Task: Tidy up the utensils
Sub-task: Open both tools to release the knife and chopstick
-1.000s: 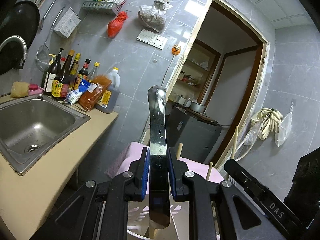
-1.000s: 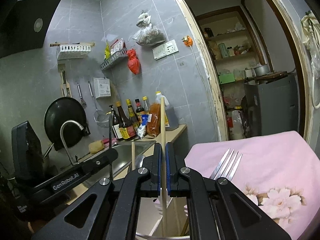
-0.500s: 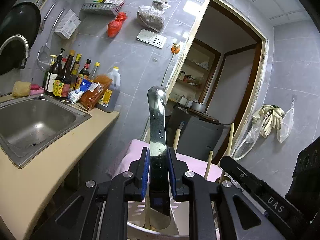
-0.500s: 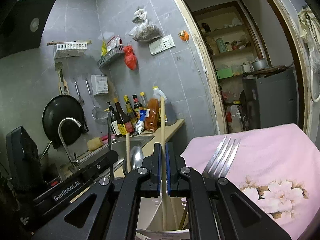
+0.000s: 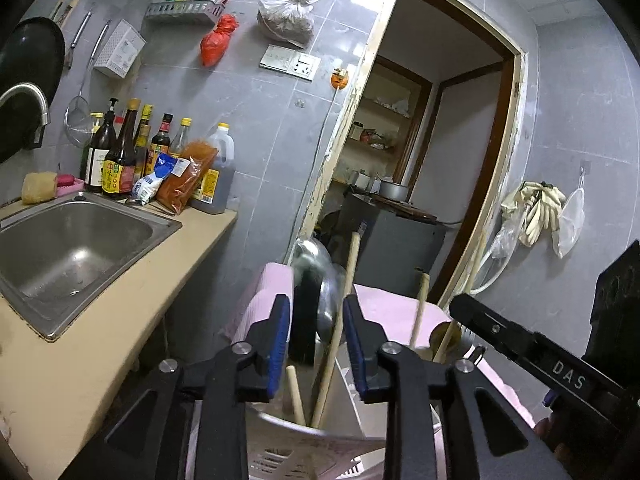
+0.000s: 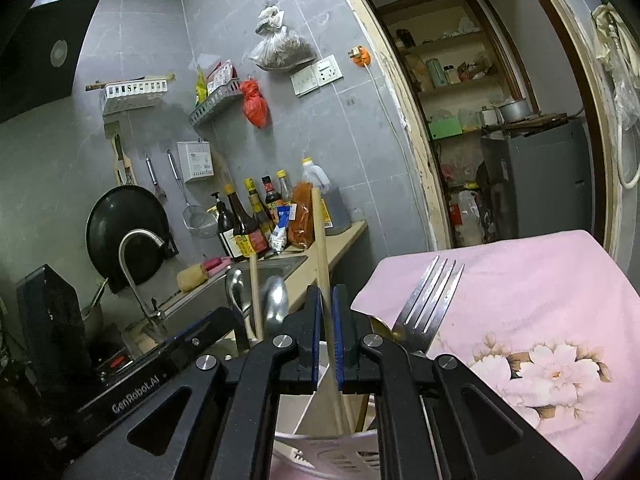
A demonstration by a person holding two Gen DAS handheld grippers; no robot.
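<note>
Left wrist view, nearest: the left gripper has just been opening; its blue pads stand spread, clear of the dark-handled steel utensil between them, which looks blurred and sunk into the holder.
Holder: a white slotted utensil holder sits right under both claws, on the near corner of the pink flowered cloth.
Already in it: wooden chopsticks lean against the rim, and a brass-coloured spoon bowl shows beside them.
Right wrist view, nearest: the right gripper is pressed almost together on a long wooden chopstick, whose lower end reaches down inside the holder.
Beside it: a steel fork stands tines up at the holder's right edge; two steel spoons and another chopstick stand at its left.
Further off: the worktop with its sink, then bottles in the back corner against the wall.
Progress: I judge it well along, since most utensils already stand in the holder.
Left to do: the chopstick awaits release, I reckon; no loose utensil shows on the cloth.
</note>
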